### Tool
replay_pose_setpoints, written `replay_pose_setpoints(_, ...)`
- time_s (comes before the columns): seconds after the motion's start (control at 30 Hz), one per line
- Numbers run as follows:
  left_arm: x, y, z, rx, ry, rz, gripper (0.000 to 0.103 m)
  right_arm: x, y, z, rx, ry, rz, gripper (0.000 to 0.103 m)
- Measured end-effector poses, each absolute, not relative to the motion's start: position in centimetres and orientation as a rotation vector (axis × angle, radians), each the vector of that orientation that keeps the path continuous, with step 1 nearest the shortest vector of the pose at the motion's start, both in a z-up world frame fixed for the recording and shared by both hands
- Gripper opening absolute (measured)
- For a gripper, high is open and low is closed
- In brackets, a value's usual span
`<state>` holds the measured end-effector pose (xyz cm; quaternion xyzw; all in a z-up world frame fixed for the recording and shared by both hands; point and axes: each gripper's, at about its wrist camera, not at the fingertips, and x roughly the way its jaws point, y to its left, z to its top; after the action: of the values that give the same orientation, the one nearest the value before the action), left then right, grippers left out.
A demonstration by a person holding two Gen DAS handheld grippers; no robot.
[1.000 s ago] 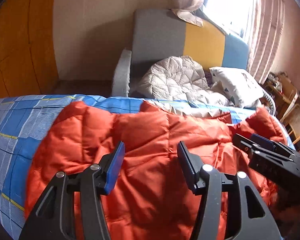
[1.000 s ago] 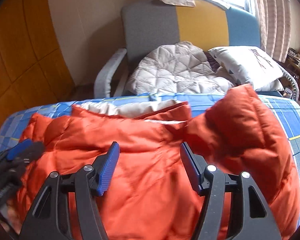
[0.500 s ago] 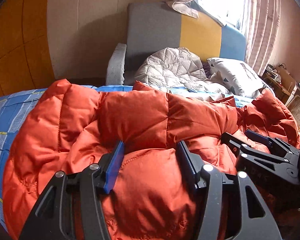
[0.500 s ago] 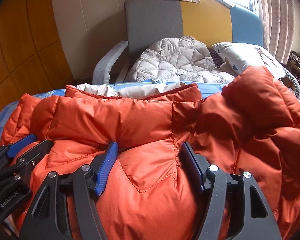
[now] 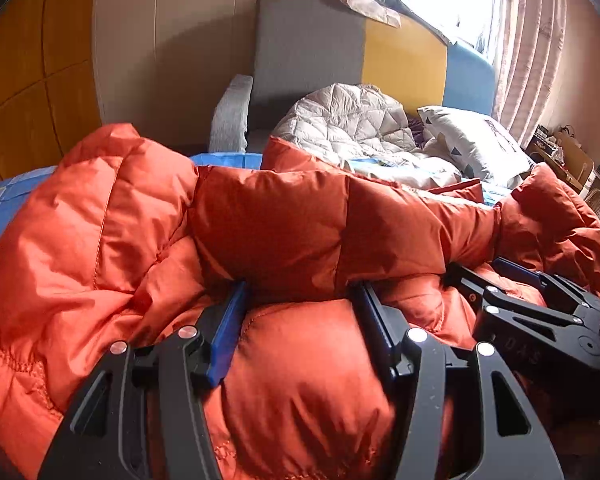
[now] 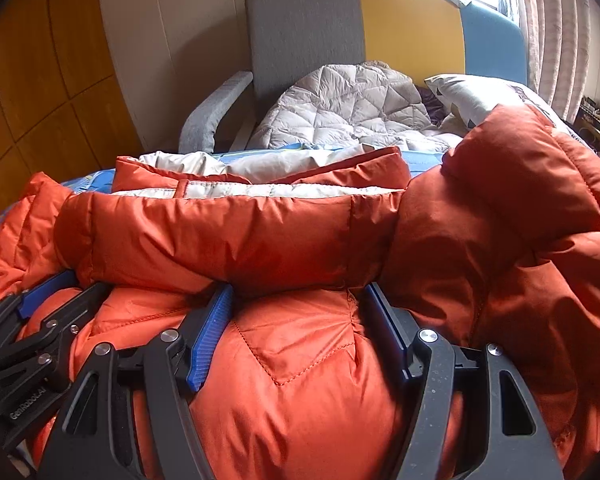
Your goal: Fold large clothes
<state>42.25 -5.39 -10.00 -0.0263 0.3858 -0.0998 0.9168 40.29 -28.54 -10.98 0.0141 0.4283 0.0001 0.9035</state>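
Note:
An orange padded jacket (image 5: 268, 232) lies bunched on a blue checked bedspread (image 5: 4, 204); it also fills the right wrist view (image 6: 228, 236), with its white lining (image 6: 260, 190) showing at the far edge. My left gripper (image 5: 300, 300) is open, pushed low into the near hem, with padding bulging between its fingers. My right gripper (image 6: 298, 300) is open and set the same way into the hem. Each gripper shows in the other's view: the right one (image 5: 496, 276) at right, the left one (image 6: 52, 292) at left.
Behind the bed stands an armchair (image 5: 308, 52) in grey, yellow and blue, holding a pale quilted jacket (image 5: 348, 120) and a white pillow (image 5: 472, 144). A wooden panelled wall (image 5: 24, 80) is at left. A curtained window (image 5: 528, 48) and clutter are at right.
Both grippers have moved forward and down into the jacket's near hem. The padding now bulges between the open fingers and the jacket is pushed up into a ridge, hiding most of the bedspread.

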Motion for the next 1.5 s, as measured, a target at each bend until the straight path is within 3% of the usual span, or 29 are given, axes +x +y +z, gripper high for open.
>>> replay_pose_setpoints(0.2, 42.3, -5.2, -10.3, -0.066, 0.805, -0.211, 0.056, 40.4, -29.1, -8.9, 0.018, 0.948, 0.052, 0.066)
replay_pose_setpoints(0.47, 42.5, -5.2, -10.3, -0.061, 0.808, -0.21, 0.056, 37.5, -35.6, -3.9, 0.009, 0.853, -0.037, 0.066)
replay_pose_setpoints(0.93, 42.5, -5.6, -10.3, -0.057, 0.81, -0.207, 0.056, 40.1, -41.0, -9.9, 0.086, 0.984, -0.127, 0.064)
replay_pose_setpoints(1.1, 42.5, -5.5, -10.3, -0.055, 0.81, -0.206, 0.056, 39.1, -42.2, -7.8, 0.151, 1.0, -0.085, 0.066)
replay_pose_setpoints(1.17, 42.4, -5.6, -10.3, -0.055, 0.811, -0.207, 0.056, 37.8, -43.1, -6.4, 0.189, 0.968, -0.069, 0.073)
replay_pose_setpoints(1.27, 42.4, -5.7, -10.2, -0.052, 0.812, -0.209, 0.056, 36.1, -44.6, -4.7, 0.233, 0.934, -0.077, 0.075)
replay_pose_setpoints(1.5, 40.8, -4.8, -8.7, -0.06, 0.795, -0.216, 0.055, 34.0, -49.1, -6.5, 0.395, 0.992, -0.104, 0.075)
